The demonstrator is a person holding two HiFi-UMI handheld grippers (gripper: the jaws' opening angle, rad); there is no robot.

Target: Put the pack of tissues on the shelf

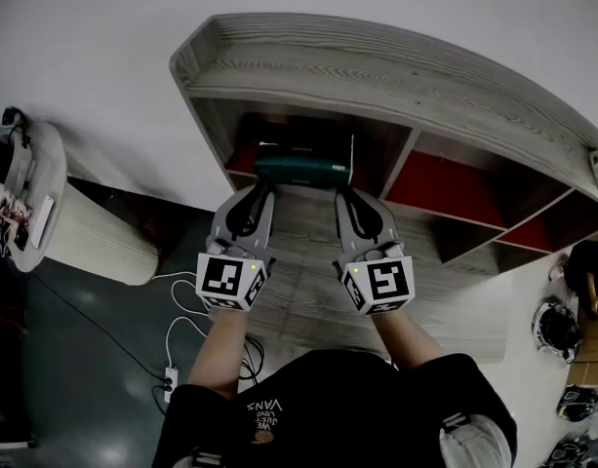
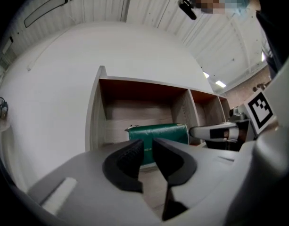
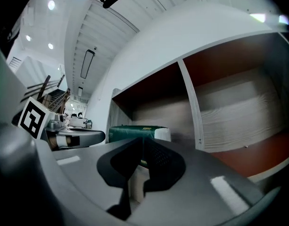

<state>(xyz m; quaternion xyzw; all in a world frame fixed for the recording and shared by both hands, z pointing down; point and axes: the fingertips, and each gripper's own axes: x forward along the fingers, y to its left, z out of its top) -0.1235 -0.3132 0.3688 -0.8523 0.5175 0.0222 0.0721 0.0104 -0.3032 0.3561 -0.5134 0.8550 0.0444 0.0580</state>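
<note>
Shelf (image 1: pixel 377 66) compartment holds tissue pack (image 1: pixel 301 171), just beyond both jaws.

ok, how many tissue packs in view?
1. The green pack of tissues lies in the leftmost compartment of the shelf, near its front edge. The right-hand compartments are partly cut off, so another could be hidden there.

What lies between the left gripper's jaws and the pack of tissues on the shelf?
Only a short stretch of bare wooden shelf board. The left gripper view shows it through the gap between the jaws of the left gripper, below the pack of tissues.
</note>
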